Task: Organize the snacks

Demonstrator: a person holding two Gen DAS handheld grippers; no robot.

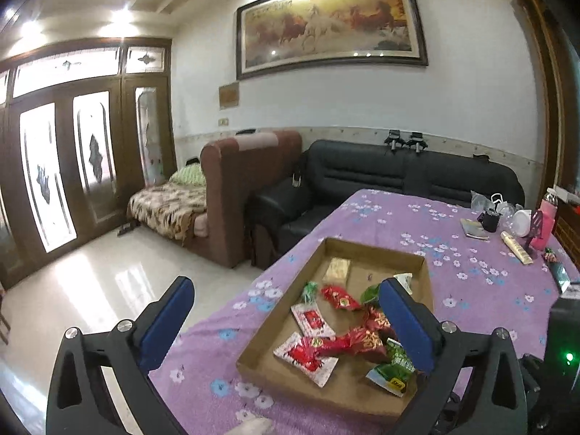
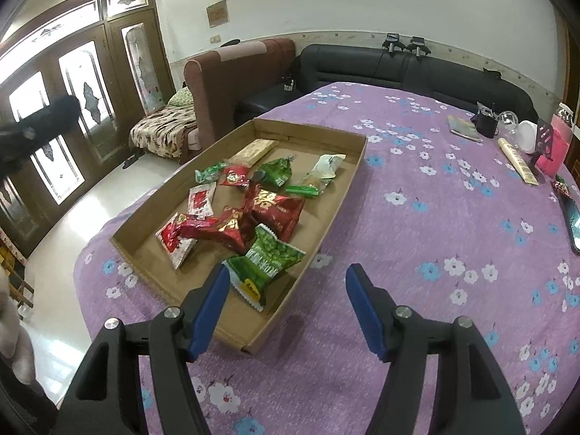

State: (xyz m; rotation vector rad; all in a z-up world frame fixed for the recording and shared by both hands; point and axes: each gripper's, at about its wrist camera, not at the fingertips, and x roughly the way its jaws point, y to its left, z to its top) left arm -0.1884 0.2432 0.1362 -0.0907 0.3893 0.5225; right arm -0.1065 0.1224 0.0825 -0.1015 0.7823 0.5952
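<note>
Both wrist cameras looked along their jaws, from close above the purple flowered worktop (image 2: 435, 217), sharing the shallow brown cardboard tray (image 1: 275, 326) (image 2: 326, 217) and black leather sofa (image 1: 398, 174) (image 2: 362, 61).

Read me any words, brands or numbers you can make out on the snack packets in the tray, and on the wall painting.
None can be read for sure.
Big red packet: gold characters, blurred.
Green packet: white print and a yellow tag, too blurred.
Wall painting: dark calligraphy at its top right, too small.
</note>
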